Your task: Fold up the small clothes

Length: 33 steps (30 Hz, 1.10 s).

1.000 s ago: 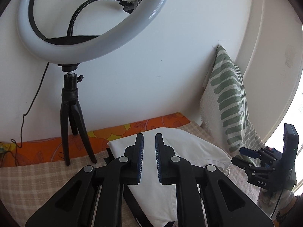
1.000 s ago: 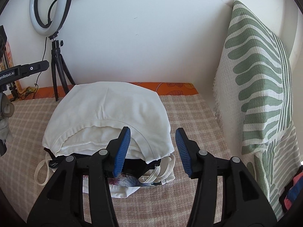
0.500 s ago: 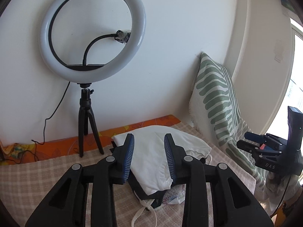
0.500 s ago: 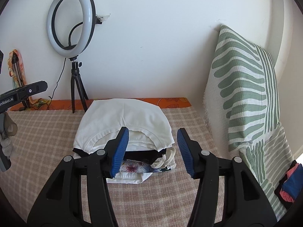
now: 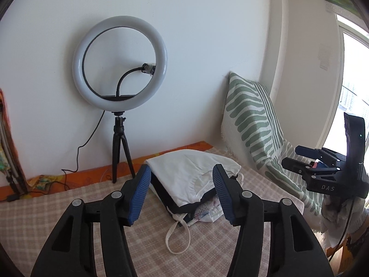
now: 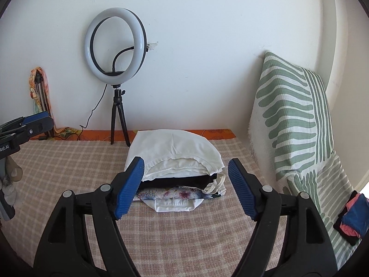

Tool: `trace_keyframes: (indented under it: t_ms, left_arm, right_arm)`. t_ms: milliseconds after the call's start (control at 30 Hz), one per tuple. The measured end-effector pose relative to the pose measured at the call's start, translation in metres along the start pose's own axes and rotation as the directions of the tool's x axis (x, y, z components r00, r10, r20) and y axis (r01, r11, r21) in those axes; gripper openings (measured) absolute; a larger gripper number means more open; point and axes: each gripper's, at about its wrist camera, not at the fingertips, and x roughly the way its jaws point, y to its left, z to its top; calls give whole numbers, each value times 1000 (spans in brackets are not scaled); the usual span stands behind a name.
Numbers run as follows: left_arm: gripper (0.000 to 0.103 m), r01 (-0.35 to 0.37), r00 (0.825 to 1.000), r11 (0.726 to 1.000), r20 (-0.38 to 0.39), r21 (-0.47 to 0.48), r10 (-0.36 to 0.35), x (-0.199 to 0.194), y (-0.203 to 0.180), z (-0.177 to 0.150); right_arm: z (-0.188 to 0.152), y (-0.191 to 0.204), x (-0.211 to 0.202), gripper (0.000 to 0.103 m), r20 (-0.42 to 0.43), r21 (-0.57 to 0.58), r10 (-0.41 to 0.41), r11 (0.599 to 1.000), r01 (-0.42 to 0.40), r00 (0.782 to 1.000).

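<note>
A stack of folded small clothes (image 6: 177, 159) lies on the checked bed cover (image 6: 69, 161), a white garment (image 5: 191, 173) on top, a black piece (image 6: 180, 181) under it and a floral piece (image 6: 173, 194) at the bottom. My left gripper (image 5: 181, 194) hangs in front of the stack, its jaws opening and bare. The right gripper (image 6: 185, 188) also stands back from the stack, jaws opening with nothing between them. Each gripper shows at the edge of the other's view: the right gripper (image 5: 306, 159) and the left gripper (image 6: 30, 124).
A ring light on a black tripod (image 6: 116, 73) stands against the white wall behind the stack. A green-striped cushion (image 6: 293, 120) leans at the right. Small pink, blue and black clothes (image 6: 352, 219) lie at the far right. A white strap (image 5: 177, 237) trails from the stack.
Both grippers have drawn back and up from the stack and opened wider. The left one, nearly shut close over the white garment a second ago, now stands clear of it.
</note>
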Motion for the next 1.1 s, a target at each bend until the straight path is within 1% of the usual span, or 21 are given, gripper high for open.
trace_keyframes:
  t_ms: [67,133,200,333,400,467,567,700,833,867,967,1100]
  left_arm:
    - [70,-10,1000,1000,9,16,9,-13,-2,-6]
    - [73,-27,999,999,19,35,26,-27,-5,-14]
    - [81,-44,999,998,26,53,42,-40,-7,-24]
    - [83,-65,998,994,27,84,63,-61,-10,-41]
    - [86,-79,997,993,23,83,77,-70,-10,-48]
    - [89,-78,997,994,23,74,76,-78,-9,-54]
    - [91,-83,997,994,19,77,81,-88,-9,-65]
    - [92,-110,994,987,33,118,107,-99,-12,-76]
    - [92,-100,995,989,27,107,98,-105,-9,-84]
    - [93,-106,994,989,22,100,104,-106,-9,-87]
    - [101,-134,991,986,24,97,132,-106,-7,-94]
    - [102,-187,982,974,28,132,185,-104,-8,-106]
  right_arm:
    - [-5,7,-8,80,9,1,-6,1000,6,1000]
    - [-11,12,-15,84,17,10,-11,1000,10,1000]
    - [-17,17,-22,91,26,20,-10,1000,10,1000]
    - [-30,29,-32,92,33,14,-17,1000,17,999]
    - [-37,34,-36,93,29,23,-8,1000,7,1000]
    - [-44,39,-39,93,31,35,-6,999,5,999]
    - [-58,47,-46,93,47,45,-23,999,21,999]
    - [-73,57,-49,102,54,45,-32,999,29,998]
    - [-84,63,-48,103,56,53,-34,998,31,998]
    - [-87,63,-47,103,53,63,-30,998,26,998]
    - [-94,62,-43,103,44,98,-21,995,16,999]
    - [-103,62,-39,103,56,107,-45,994,39,997]
